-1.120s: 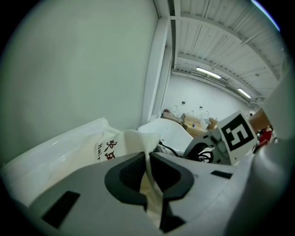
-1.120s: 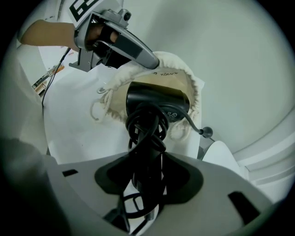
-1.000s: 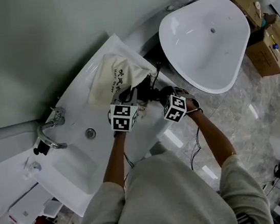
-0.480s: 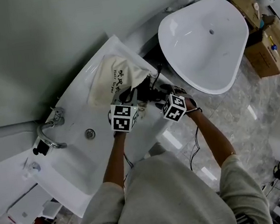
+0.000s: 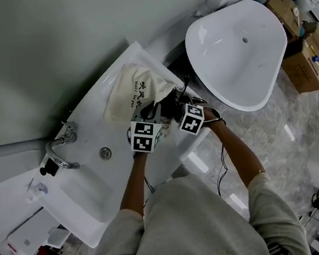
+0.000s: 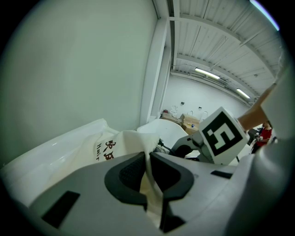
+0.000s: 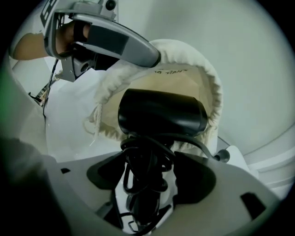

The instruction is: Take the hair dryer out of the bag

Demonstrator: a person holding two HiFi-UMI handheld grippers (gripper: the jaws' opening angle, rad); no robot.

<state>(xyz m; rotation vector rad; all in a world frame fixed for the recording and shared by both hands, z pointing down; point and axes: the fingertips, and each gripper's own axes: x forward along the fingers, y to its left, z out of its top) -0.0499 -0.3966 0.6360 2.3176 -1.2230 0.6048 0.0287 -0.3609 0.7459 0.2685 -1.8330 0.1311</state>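
A cream drawstring bag (image 5: 136,89) lies on the white counter (image 5: 112,80) by the wall. My left gripper (image 5: 150,112) is shut on the cloth of the bag's rim (image 6: 148,156) and holds the mouth up. The black hair dryer (image 7: 161,113) sticks out of the open mouth, its barrel still inside the cream rim (image 7: 207,87). My right gripper (image 7: 147,179) points steeply down with the dryer's handle and coiled cord (image 7: 143,161) between its jaws. The jaws are wide and closing, and the pads stand a little off the handle. In the head view the right gripper (image 5: 173,107) sits close beside the left.
A sunken washbasin with a chrome tap (image 5: 63,155) and drain (image 5: 105,153) lies left of the bag. A large white tub (image 5: 237,54) stands on the floor at the right, with cardboard boxes (image 5: 308,56) behind it. The counter's front edge runs just under my hands.
My right gripper has moved left, closer to the left gripper and the bag's mouth. The left gripper and the bag have kept still.
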